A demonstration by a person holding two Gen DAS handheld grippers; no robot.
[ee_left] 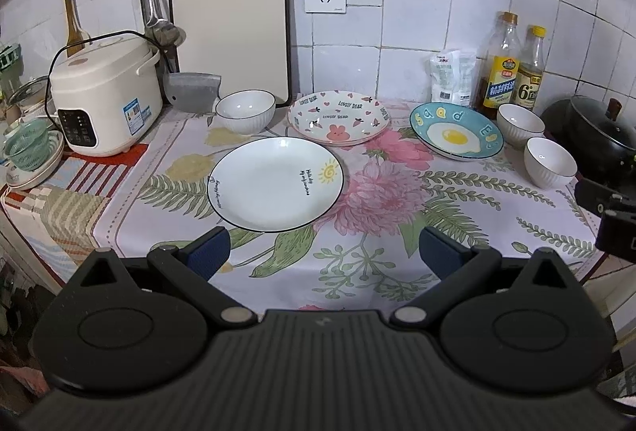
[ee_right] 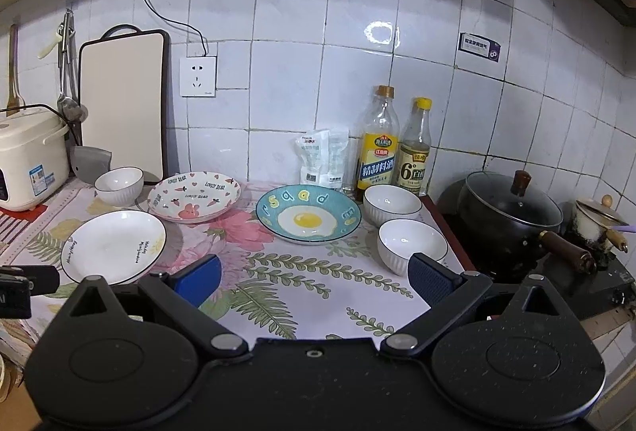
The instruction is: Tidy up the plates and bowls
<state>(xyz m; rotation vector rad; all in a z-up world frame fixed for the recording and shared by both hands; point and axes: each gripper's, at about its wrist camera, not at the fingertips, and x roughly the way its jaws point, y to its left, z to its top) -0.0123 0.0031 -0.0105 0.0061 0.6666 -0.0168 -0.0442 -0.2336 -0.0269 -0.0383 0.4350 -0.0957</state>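
Observation:
On the flowered cloth lie a white plate with a sun drawing (ee_left: 275,182) (ee_right: 114,246), a pink patterned plate (ee_left: 338,117) (ee_right: 194,196) and a blue fried-egg plate (ee_left: 456,135) (ee_right: 308,213). One white ribbed bowl (ee_left: 245,111) (ee_right: 119,185) stands at the back left, two more (ee_left: 520,123) (ee_left: 549,161) (ee_right: 392,204) (ee_right: 412,245) at the right. My left gripper (ee_left: 322,252) is open and empty, just in front of the white plate. My right gripper (ee_right: 315,278) is open and empty, in front of the egg plate, its right finger beside the nearest bowl.
A rice cooker (ee_left: 104,97) and a stack of dishes (ee_left: 31,153) stand at the left. A cutting board (ee_left: 229,22) leans on the wall. Two bottles (ee_right: 378,141) (ee_right: 415,149) and a bag (ee_right: 320,159) stand at the back. A black pot (ee_right: 512,212) sits on the stove at the right.

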